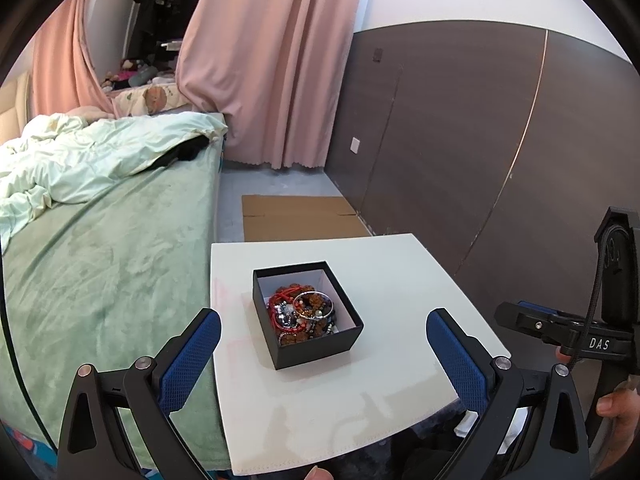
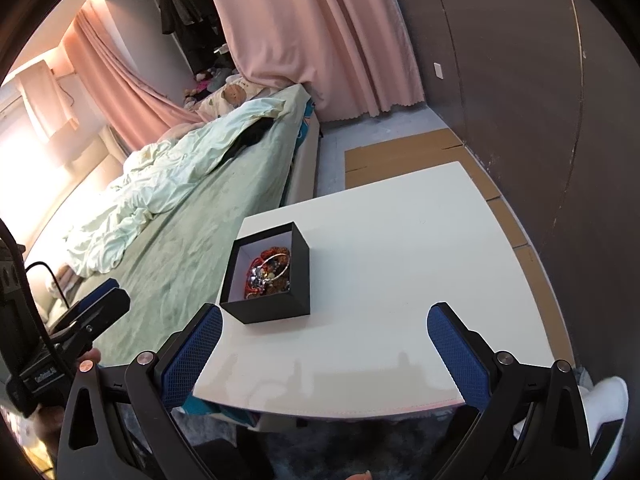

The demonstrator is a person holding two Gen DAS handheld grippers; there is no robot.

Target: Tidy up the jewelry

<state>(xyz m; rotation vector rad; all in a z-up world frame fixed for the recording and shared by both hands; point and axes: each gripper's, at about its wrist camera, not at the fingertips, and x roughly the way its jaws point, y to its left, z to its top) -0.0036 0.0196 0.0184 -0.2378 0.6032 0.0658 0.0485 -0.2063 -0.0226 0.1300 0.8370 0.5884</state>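
Here the black box [image 1: 307,314] sits open-topped on the white desk [image 1: 400,280], on the side nearer the bed [image 1: 108,264], holding a tangle of bracelets and beads [image 1: 306,314], all jewelry gathered inside. The left gripper [image 1: 323,346] and right gripper [image 2: 325,342] hover short of the box, fingers spread apart, gripping nothing.

Green bed [image 1: 108,264], pink curtains [image 1: 272,60], dark panelled wall [image 1: 460,140].
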